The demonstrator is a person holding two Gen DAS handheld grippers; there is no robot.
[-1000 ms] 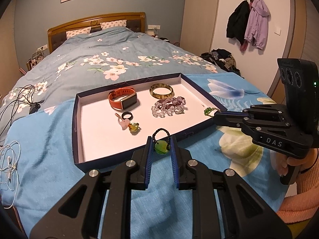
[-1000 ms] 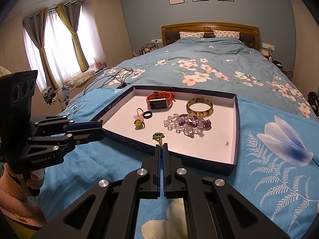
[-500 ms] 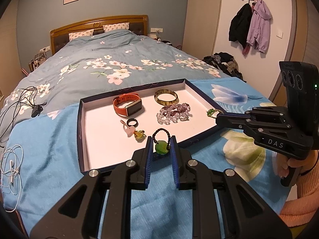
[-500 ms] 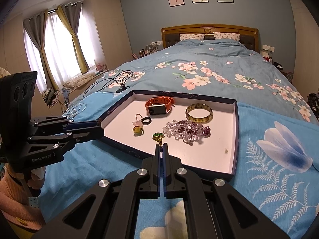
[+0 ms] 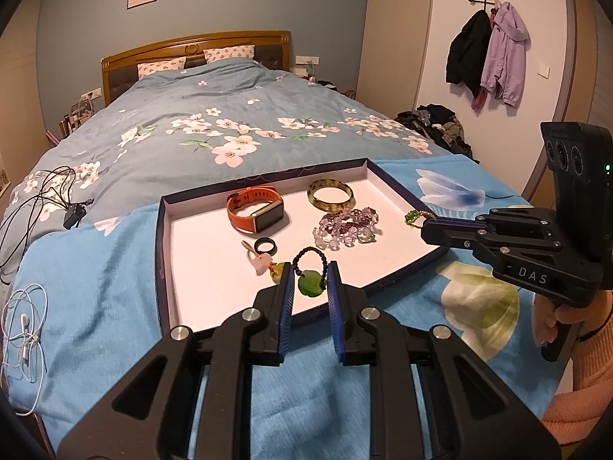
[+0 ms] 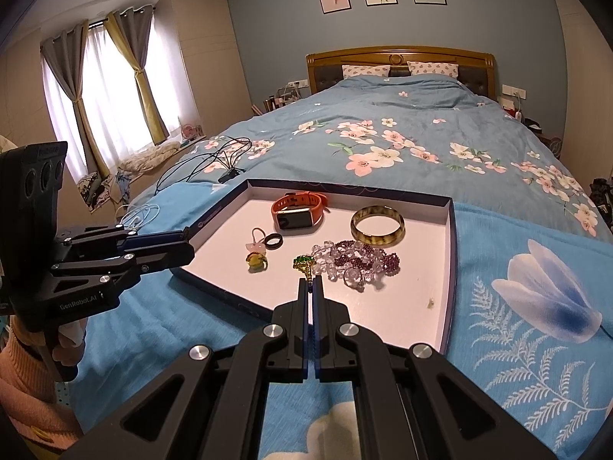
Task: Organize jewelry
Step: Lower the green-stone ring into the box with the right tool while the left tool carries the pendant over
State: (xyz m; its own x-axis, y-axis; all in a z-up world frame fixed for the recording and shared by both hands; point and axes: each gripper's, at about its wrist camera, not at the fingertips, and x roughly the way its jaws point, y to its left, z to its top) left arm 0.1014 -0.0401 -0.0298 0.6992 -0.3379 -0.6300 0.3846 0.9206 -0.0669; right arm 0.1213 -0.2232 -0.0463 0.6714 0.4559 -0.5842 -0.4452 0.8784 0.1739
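- My left gripper [image 5: 310,287] jaws are clamped on green pendant [image 5: 308,285] above tray [image 5: 163,253] near edge.
- My right gripper [image 6: 310,287] jaws are pressed together on green brooch [image 6: 304,262] over tray.
- Risk: thin brooch stem slips, landing in bead bracelets [image 6: 354,258] and tangling.

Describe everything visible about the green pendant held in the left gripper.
The flat green stone pendant looks translucent and glossy, roughly round with an uneven edge. A loop of small dark beads arches up from its top. It sits edge-on between the blue-padded jaws of the left gripper, which press its two sides. It is held above the near wall of the dark blue shallow box, clear of the white floor, just nearer the camera than the yellow charm lying inside.
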